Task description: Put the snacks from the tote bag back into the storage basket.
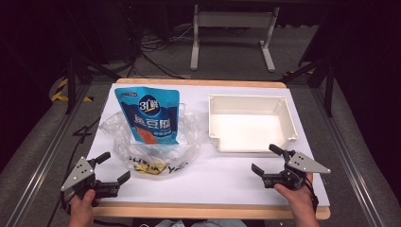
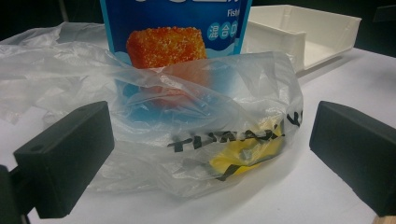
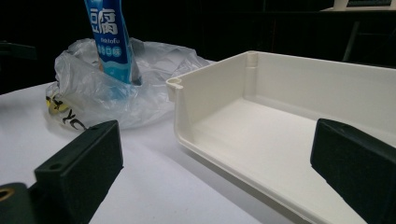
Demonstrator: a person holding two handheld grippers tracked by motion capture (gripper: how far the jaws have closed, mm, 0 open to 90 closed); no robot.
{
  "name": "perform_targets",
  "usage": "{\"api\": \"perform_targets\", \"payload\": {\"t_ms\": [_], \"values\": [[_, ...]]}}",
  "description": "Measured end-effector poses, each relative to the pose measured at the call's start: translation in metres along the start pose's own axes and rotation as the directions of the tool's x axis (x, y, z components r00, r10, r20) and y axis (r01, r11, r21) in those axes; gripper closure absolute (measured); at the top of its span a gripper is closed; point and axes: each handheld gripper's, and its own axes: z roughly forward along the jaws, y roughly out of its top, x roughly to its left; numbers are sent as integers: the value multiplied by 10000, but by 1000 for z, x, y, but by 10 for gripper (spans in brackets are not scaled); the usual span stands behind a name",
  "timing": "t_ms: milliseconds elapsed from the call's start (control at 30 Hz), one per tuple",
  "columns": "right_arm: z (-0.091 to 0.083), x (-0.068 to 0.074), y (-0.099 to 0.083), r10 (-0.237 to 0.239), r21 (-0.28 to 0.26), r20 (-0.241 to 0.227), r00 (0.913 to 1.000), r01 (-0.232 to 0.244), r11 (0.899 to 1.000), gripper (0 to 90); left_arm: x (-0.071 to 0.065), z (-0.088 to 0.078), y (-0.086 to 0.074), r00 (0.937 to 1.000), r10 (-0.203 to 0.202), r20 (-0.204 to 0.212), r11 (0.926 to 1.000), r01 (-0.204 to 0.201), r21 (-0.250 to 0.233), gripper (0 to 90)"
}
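Observation:
A blue snack pouch (image 1: 150, 114) with an orange picture stands upright inside a crumpled clear plastic bag (image 1: 152, 142) on the left half of the white table. The pouch (image 2: 173, 32) and the bag (image 2: 196, 126), with its black lettering and yellow print, lie just ahead of my left gripper (image 2: 210, 158). An empty white tray (image 1: 250, 123) sits to the right. My left gripper (image 1: 113, 168) is open at the near left corner, short of the bag. My right gripper (image 1: 268, 160) is open at the near right, just in front of the tray (image 3: 280, 130). Nothing is between either pair of jaws.
The white table top (image 1: 222, 177) has a wooden front edge. A white table frame (image 1: 231, 33) and cables lie on the dark floor beyond. Metal rails run along both sides of the table.

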Motion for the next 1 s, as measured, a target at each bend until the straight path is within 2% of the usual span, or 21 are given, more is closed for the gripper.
{"api": "perform_targets", "payload": {"t_ms": [67, 200, 333, 433, 567, 600, 733, 833, 900, 933, 1000], "values": [[-1, -1, 1, 1, 91, -95, 10000, -1, 10000, 33, 0, 0, 0, 10000, -2, -16, 9999, 2, 105, 5], [-2, -1, 5, -51, 312, -292, 9996, 60, 9995, 42, 0, -2, 0, 9999, -75, -125, 10000, 75, 10, 5], [-4, -1, 14, -100, 388, -231, 9997, 109, 9992, 43, -1, -2, 0, 9998, -65, -193, 10000, 67, 57, 5], [-4, 1, 25, -65, 360, -280, 9996, 75, 9993, 47, -4, 0, 1, 9997, 53, -218, 9999, -50, 159, 5], [-4, 3, 33, -239, 549, -338, 9991, 258, 9982, 54, -4, 1, 1, 9997, 134, -182, 9996, -129, 270, 5], [-3, 3, 40, -389, 636, -399, 9984, 414, 9971, 55, -4, 0, 1, 9998, 55, -209, 9996, -49, 271, 5], [-3, 3, 50, -272, 649, -483, 9985, 304, 9974, 56, -3, 0, 1, 9996, -10, -276, 9999, 14, 163, 5], [-1, 5, 60, -436, 623, -618, 9971, 475, 9969, 58, -2, 0, 1, 9995, -73, -305, 9997, 80, 231, 6], [1, 6, 68, -487, 1044, -749, 9960, 564, 9929, 71, -2, 1, 1, 9994, -101, -319, 9998, 106, 163, 5], [3, 7, 71, -629, 1392, -879, 9941, 747, 9874, 69, -2, 2, 1, 9994, -109, -326, 9998, 114, 158, 5], [4, 8, 77, -867, 1566, -1005, 9912, 1018, 9824, 70, -2, 2, 1, 9995, -71, -319, 9998, 76, 159, 5]]}}
